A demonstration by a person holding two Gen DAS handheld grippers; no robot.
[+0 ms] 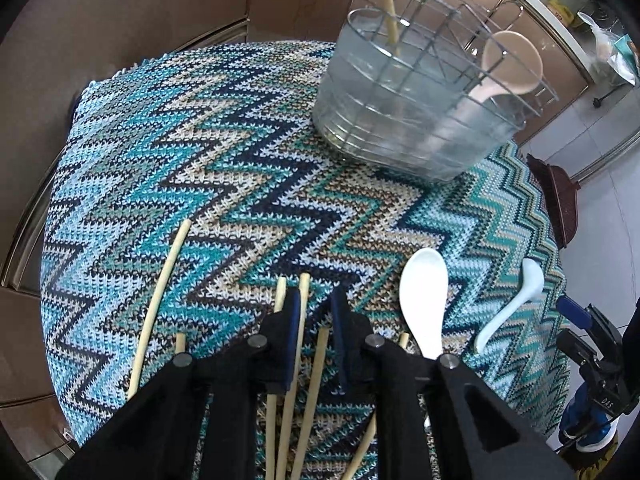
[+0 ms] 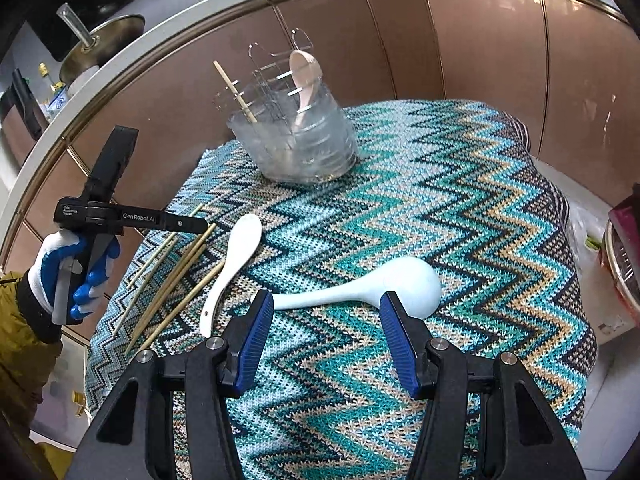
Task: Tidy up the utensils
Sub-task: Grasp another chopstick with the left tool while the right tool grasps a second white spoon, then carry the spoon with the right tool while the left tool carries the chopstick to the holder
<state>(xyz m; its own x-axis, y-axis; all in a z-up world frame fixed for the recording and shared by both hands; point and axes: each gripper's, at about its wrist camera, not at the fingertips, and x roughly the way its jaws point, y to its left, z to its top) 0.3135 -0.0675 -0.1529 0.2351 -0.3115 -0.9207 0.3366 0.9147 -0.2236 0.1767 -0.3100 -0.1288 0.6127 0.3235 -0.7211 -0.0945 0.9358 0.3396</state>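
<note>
A clear holder with a wire divider (image 1: pixel 404 108) (image 2: pixel 304 140) stands at the back of the zigzag cloth. It holds a pink spoon (image 1: pixel 508 64) (image 2: pixel 305 76) and one chopstick (image 1: pixel 390 8) (image 2: pixel 236 90). Several chopsticks (image 1: pixel 312 384) (image 2: pixel 176 280) lie loose on the cloth. My left gripper (image 1: pixel 316 304) hovers low over them, open, with one chopstick between its pads, not clamped. A white spoon (image 1: pixel 424 300) (image 2: pixel 234 264) lies beside them. My right gripper (image 2: pixel 326 304) is open just in front of a pale blue spoon (image 2: pixel 376 286) (image 1: pixel 512 304).
The table, covered by the knitted zigzag cloth (image 2: pixel 460 220), stands against brown cabinet fronts (image 2: pixel 480 40). A counter with a pot (image 2: pixel 100 44) lies at the far left. A red-rimmed bowl (image 2: pixel 624 264) sits off the table's right edge.
</note>
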